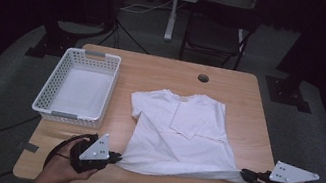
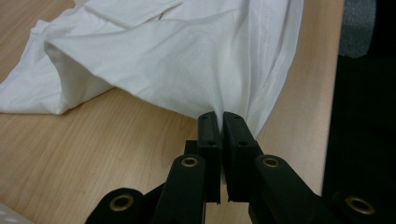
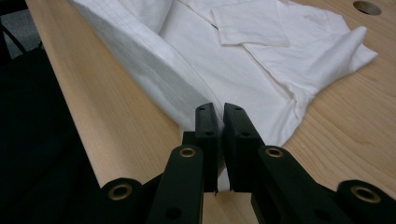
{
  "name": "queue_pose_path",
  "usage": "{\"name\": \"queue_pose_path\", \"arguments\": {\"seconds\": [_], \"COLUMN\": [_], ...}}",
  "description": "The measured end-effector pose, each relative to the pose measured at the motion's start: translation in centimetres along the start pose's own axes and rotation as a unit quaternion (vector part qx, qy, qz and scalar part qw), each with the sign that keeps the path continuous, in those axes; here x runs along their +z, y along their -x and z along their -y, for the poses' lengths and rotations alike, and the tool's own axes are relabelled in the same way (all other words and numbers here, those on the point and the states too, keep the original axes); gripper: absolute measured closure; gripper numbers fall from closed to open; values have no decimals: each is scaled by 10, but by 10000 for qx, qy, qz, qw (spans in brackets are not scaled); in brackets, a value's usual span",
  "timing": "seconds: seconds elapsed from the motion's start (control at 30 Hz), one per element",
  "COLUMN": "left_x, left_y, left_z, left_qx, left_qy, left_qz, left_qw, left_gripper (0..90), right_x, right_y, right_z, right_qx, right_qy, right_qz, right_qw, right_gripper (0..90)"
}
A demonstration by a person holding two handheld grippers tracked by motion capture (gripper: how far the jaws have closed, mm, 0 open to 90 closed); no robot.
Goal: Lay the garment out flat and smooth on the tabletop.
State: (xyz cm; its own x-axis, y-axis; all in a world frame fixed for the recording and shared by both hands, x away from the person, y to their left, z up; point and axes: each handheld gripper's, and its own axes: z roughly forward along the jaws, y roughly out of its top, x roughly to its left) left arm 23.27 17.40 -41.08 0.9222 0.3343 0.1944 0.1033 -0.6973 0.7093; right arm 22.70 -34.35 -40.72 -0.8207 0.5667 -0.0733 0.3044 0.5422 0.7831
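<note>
A white T-shirt point(image 1: 178, 135) lies partly folded on the wooden table point(image 1: 153, 74), sleeves turned in over its chest. My left gripper point(image 1: 118, 156) is shut on the shirt's bottom hem at its left corner, and my right gripper point(image 1: 241, 174) is shut on the hem's right corner. The hem is stretched between them, lifted a little off the table near the front edge. In the left gripper view the black jaws point(image 2: 220, 122) pinch white cloth point(image 2: 187, 60). In the right gripper view the jaws point(image 3: 219, 114) pinch the cloth point(image 3: 224, 65) the same way.
A white plastic basket point(image 1: 78, 85) stands at the table's left, nothing inside. A round cable hole point(image 1: 203, 78) sits near the far edge. A dark chair point(image 1: 217, 30) stands behind the table. The table's front edge runs close under both hands.
</note>
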Motion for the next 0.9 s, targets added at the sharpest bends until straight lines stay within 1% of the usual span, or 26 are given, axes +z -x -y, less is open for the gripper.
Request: {"name": "queue_pose_path", "arguments": {"seconds": [0.13,0.2,0.33,0.43,0.5,0.53,0.57,0.6,0.63,0.67,0.7,0.77,0.87,0.9], "left_x": [-9,-14,-19,-19,-20,-20,-21,-21,-22,-22,-21,-16,-3,2], "left_y": [7,11,17,19,19,18,17,17,15,13,10,6,-1,-3], "left_z": [-4,-7,-11,-10,-9,-9,-8,-8,-7,-6,-5,-4,-1,0], "left_qx": [98,165,270,259,243,218,177,177,156,140,80,6,-109,-154], "left_qy": [71,125,144,145,187,254,340,340,400,415,456,431,339,317], "left_qz": [23,55,86,110,165,211,230,230,228,205,164,82,-33,-74], "left_qw": [9999,9998,9995,9995,9994,9992,9990,9990,9988,9988,9988,9990,9994,9994], "left_gripper": [873,872,872,870,847,822,777,754,754,746,730,705,664,663], "right_x": [-5,-6,-10,-10,-11,-11,-10,-10,-10,-10,-9,-6,1,4], "right_y": [-7,-7,-10,-12,-14,-14,-13,-13,-13,-12,-11,-10,-6,-5], "right_z": [-5,-5,-5,-2,0,0,0,1,1,1,0,-1,-3,-4], "right_qx": [-133,-146,-175,-180,-170,-171,-156,-137,-137,-132,-132,-99,-60,-53], "right_qy": [20,26,36,-4,-26,-21,5,35,35,66,96,130,146,136], "right_qz": [-25,-18,-42,-83,-112,-127,-168,-212,-212,-240,-249,-217,-144,-107], "right_qw": [9999,9999,9998,9998,9998,9998,9997,9997,9997,9996,9996,9996,9998,9998], "right_gripper": [843,843,843,842,839,829,796,751,751,723,711,682,664,655]}}
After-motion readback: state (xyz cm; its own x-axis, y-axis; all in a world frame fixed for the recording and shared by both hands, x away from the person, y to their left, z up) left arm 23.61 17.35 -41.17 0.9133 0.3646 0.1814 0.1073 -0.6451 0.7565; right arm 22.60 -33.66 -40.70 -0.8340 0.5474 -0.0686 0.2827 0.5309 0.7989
